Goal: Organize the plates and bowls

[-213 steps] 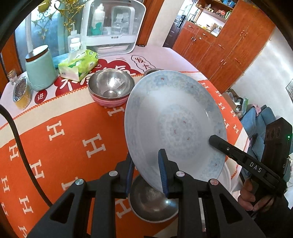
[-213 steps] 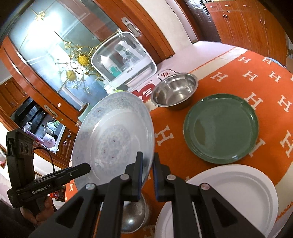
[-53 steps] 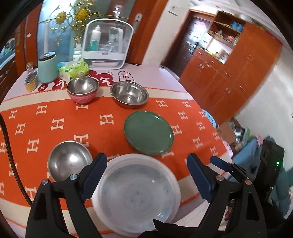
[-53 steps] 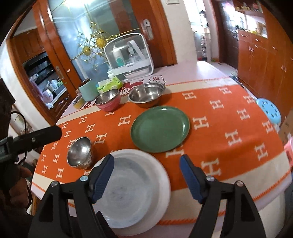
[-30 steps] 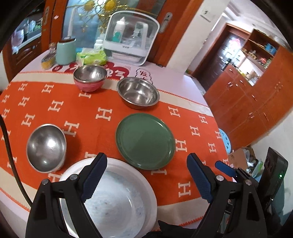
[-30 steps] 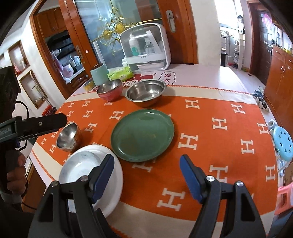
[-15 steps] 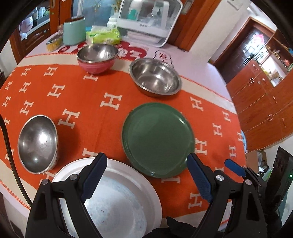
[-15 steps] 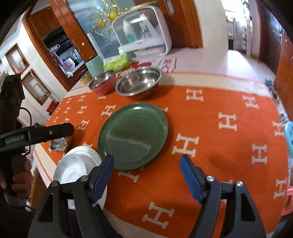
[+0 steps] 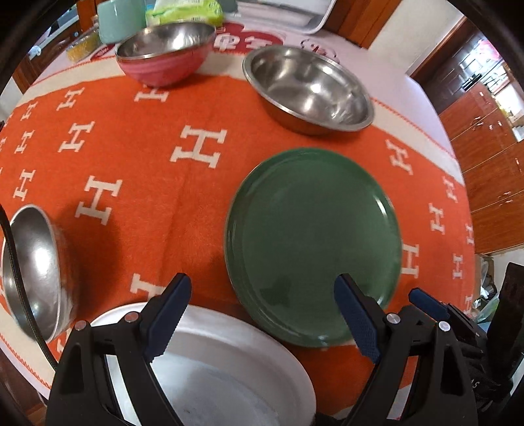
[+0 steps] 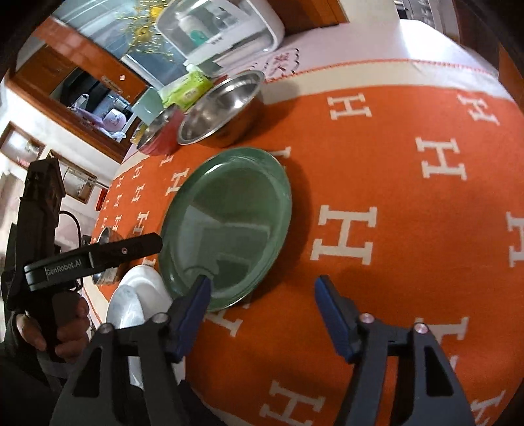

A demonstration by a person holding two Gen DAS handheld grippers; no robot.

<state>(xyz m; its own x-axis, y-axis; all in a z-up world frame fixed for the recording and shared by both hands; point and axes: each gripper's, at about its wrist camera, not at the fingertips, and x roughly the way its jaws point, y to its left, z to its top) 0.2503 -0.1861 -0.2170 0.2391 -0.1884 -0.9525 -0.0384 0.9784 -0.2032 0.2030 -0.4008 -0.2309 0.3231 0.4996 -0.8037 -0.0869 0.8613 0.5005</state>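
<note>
A green plate point(image 9: 314, 242) lies on the orange cloth, also seen in the right wrist view point(image 10: 226, 226). My left gripper point(image 9: 262, 314) hovers open above the plate's near rim, beside the stacked white plates point(image 9: 229, 377). My right gripper point(image 10: 263, 308) hangs low at the plate's near right edge. Its jaws are closing, with only cloth and the plate's rim between them, and the pads press on nothing. A small steel bowl point(image 9: 29, 268) sits at the left. A pink bowl point(image 9: 163, 55) and a wide steel bowl point(image 9: 308, 91) stand at the back.
A tissue pack point(image 10: 190, 88), a pale green canister point(image 9: 121, 16) and a white box point(image 10: 222, 26) stand behind the bowls. The table's edge runs along the bottom of both views. A hand point(image 10: 65, 321) holds the left gripper's handle at the lower left.
The patterned plate once held by both grippers now lies on the white stack. Both grippers have sunk toward the green plate. The right jaws have narrowed.
</note>
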